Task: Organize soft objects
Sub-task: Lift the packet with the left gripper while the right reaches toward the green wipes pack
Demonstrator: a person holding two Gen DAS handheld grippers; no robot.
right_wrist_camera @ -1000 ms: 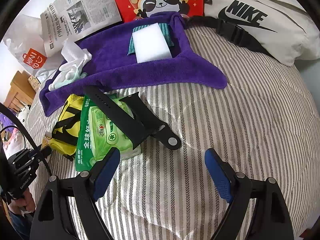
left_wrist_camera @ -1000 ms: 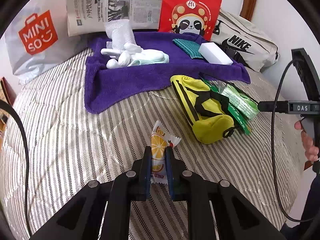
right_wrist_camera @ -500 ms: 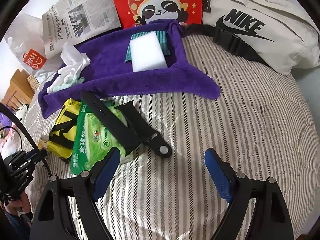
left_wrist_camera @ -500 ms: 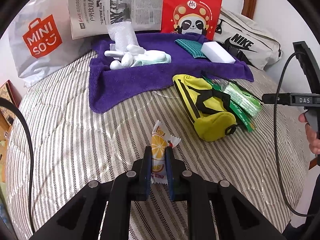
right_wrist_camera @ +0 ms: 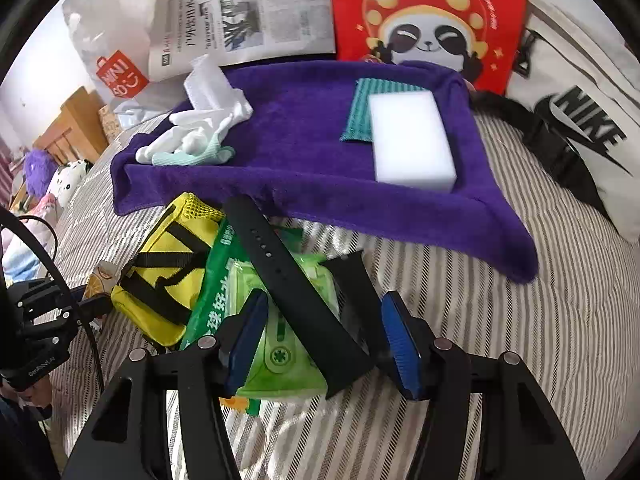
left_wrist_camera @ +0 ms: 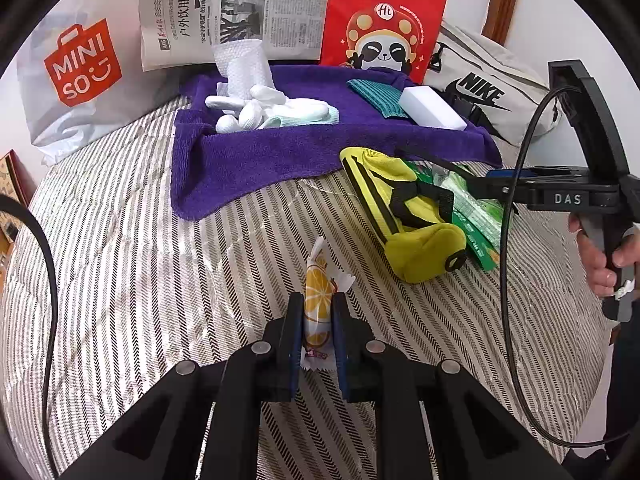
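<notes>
A striped quilted bed [left_wrist_camera: 120,264] carries the clutter. The left gripper [left_wrist_camera: 316,320] is clenched on a lemon-print sachet [left_wrist_camera: 318,300], light and crinkly. The right gripper [right_wrist_camera: 324,332], fingers just closing, straddles a black watch strap [right_wrist_camera: 296,292] lying near on the green wipes pack [right_wrist_camera: 280,344]; rubbery and limp, best pinched mid-band.

A home bedroom. A striped quilt [left_wrist_camera: 140,264] covers a bed, with plush toys [right_wrist_camera: 60,176] and wooden furniture [right_wrist_camera: 76,128] beside it. A shopping bag [left_wrist_camera: 80,76] leans behind.
</notes>
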